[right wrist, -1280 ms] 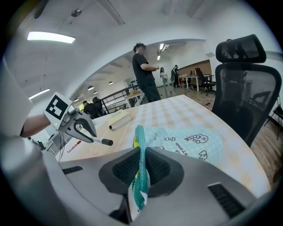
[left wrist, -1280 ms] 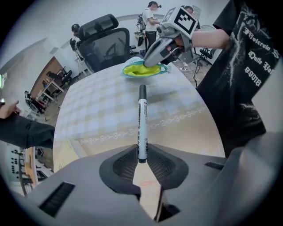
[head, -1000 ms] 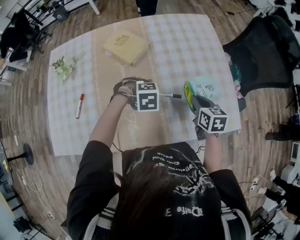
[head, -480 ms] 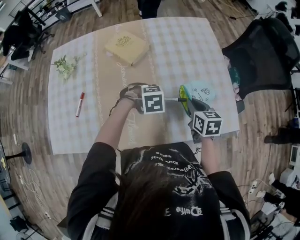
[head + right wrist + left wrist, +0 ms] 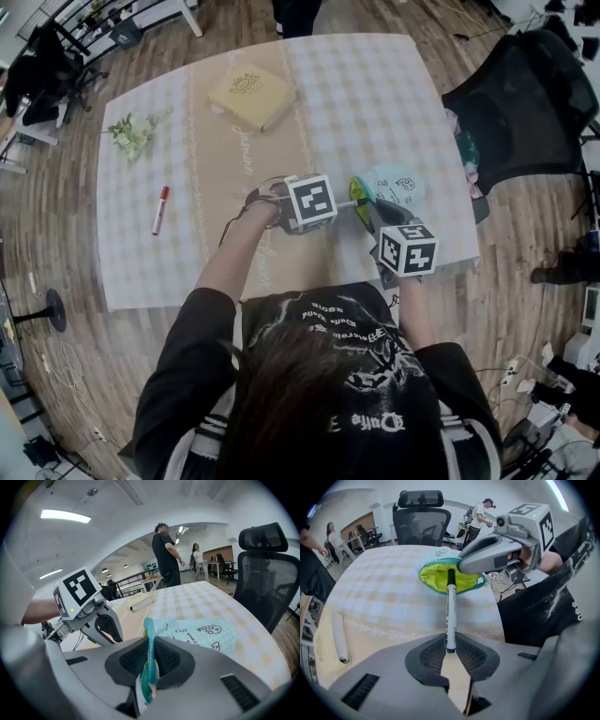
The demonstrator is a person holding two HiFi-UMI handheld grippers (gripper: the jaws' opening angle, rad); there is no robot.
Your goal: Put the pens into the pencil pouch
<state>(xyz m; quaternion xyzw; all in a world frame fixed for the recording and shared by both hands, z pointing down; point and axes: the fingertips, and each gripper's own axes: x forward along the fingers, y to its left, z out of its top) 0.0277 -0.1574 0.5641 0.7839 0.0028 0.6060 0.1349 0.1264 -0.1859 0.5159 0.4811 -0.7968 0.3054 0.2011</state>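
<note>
Left gripper (image 5: pixel 449 649): fingers clenched on a pen (image 5: pixel 450 606), tip at the pouch (image 5: pixel 436 576) mouth, frame centre. Right gripper (image 5: pixel 150 663): fingers pinched the pouch rim. Red marker (image 5: pixel 160 210) lay at left on the desk (image 5: pixel 375 103).

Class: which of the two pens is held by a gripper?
The black-tipped pen, clamped in the left gripper, pointing at the open pouch; the red-capped pen lies alone on the tablecloth.

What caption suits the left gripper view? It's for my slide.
Left gripper aims a held pen at the open pouch.
</note>
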